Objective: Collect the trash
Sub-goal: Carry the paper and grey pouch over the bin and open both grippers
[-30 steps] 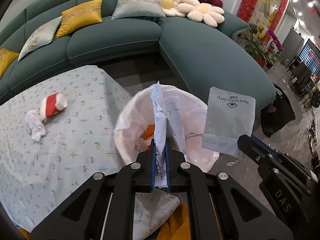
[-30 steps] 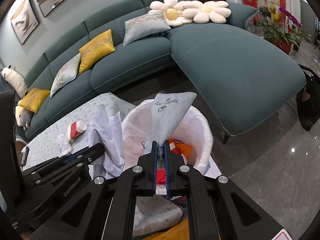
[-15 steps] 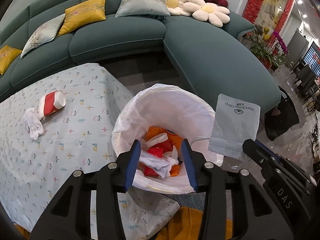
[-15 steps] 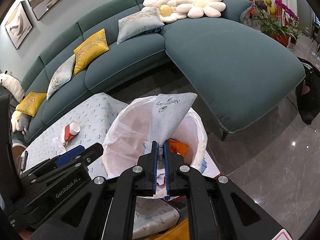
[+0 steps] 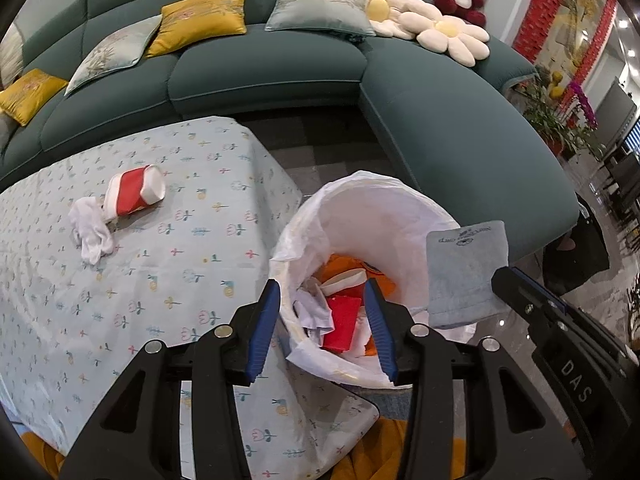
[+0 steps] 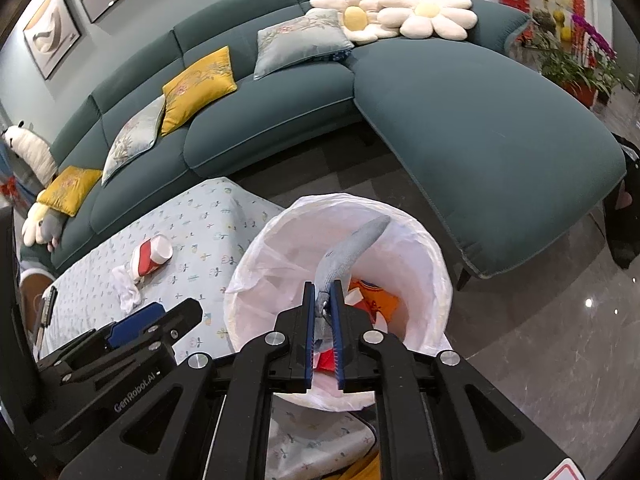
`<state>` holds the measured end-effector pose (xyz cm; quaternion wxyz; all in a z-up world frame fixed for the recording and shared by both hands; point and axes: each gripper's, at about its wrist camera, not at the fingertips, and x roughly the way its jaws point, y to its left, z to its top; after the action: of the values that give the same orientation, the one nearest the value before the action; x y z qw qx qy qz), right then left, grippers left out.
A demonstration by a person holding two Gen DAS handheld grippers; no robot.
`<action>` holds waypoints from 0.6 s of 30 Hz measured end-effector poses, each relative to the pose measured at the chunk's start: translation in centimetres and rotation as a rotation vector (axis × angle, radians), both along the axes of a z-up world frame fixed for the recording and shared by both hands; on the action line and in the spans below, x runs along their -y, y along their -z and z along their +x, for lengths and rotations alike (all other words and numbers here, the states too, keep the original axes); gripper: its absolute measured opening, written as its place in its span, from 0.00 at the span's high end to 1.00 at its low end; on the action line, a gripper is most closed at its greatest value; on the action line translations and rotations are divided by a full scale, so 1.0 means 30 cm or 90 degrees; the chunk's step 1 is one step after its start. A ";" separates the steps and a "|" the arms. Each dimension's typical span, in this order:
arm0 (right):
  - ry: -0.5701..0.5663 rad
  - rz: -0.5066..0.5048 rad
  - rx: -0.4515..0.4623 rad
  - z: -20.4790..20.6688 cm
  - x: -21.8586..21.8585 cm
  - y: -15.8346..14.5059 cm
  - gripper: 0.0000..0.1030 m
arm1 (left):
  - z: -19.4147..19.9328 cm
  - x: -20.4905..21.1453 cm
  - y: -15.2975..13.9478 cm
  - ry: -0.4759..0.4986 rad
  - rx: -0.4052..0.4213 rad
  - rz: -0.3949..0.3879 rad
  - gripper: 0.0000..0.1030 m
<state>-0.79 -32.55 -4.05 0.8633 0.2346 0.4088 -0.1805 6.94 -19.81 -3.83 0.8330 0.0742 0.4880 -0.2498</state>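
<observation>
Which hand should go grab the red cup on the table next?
Probably the left hand-held gripper: it's open and empty, nearer the red cup. The right hand-held gripper has the grey pouch between its fingers.

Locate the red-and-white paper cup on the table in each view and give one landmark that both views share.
Left wrist view: the paper cup lies on its side, upper left, beside a white tissue.
Right wrist view: the cup lies left of centre, above the tissue.
Shared landmark: the white-lined trash bin.
</observation>
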 end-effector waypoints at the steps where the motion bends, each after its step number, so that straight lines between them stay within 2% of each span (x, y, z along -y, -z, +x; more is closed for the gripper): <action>1: 0.000 -0.004 0.001 0.003 -0.007 -0.003 0.88 | 0.004 -0.011 0.000 -0.005 0.000 0.002 0.59; 3: -0.005 -0.008 0.005 0.011 -0.018 -0.013 0.79 | 0.013 -0.031 0.001 -0.015 0.001 0.003 0.50; 6: -0.004 -0.018 0.010 0.012 -0.030 -0.032 0.66 | 0.024 -0.062 -0.007 -0.034 0.007 0.001 0.45; 11: -0.003 -0.025 0.017 0.015 -0.062 -0.065 0.58 | 0.041 -0.110 -0.014 -0.052 0.002 -0.003 0.44; 14: -0.004 -0.034 0.019 0.016 -0.092 -0.084 0.48 | 0.046 -0.144 -0.022 -0.063 0.003 -0.006 0.42; 18: -0.019 -0.047 0.018 0.031 -0.145 -0.107 0.47 | 0.052 -0.209 -0.034 -0.087 0.007 -0.013 0.38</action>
<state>0.15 -28.19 -0.84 0.8797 0.1989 0.3932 -0.1789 8.50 -13.54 -2.80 0.8514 0.0337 0.4852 -0.1966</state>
